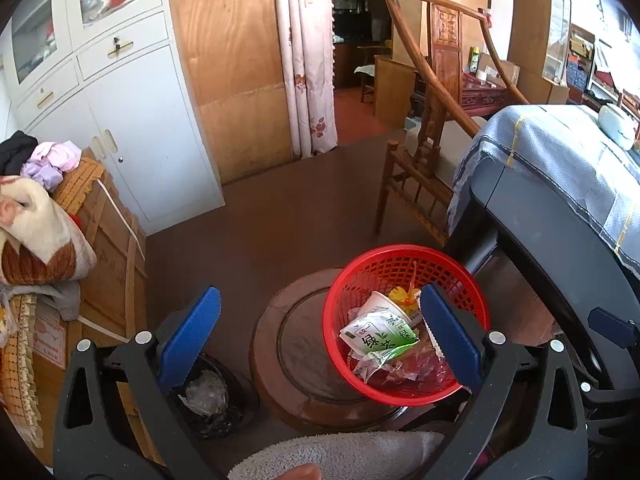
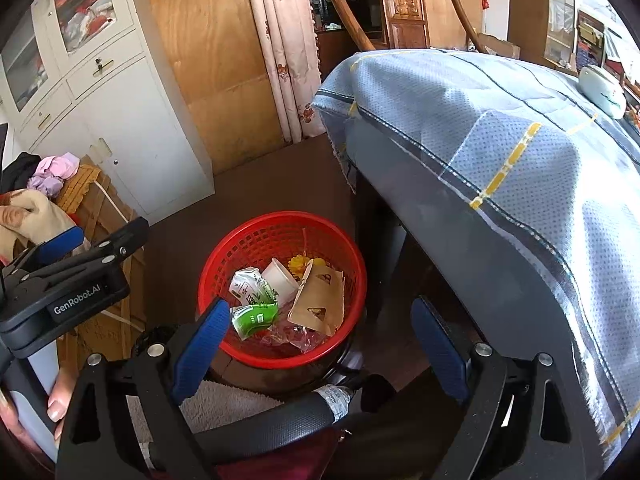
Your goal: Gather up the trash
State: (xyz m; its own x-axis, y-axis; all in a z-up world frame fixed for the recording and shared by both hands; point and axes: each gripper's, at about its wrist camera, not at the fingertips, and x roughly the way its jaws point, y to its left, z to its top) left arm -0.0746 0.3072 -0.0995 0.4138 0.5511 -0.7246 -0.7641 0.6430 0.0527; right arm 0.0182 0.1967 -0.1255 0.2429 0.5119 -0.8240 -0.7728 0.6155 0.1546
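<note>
Both the left gripper and right gripper are hanging with jaws open and empty above the round red plastic mesh basket of wrappers, which is perching off-centre on a round wooden stool; a bump risks tipping it.

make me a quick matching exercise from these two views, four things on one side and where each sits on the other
Things:
1. red plastic mesh basket
2. brown paper pouch
3. blue checked cloth
4. pink and purple clothes

Places:
A. draped over the table
B. inside the basket
C. on the round wooden stool
D. piled on the cardboard box

Pairs: 1-C, 2-B, 3-A, 4-D
</note>
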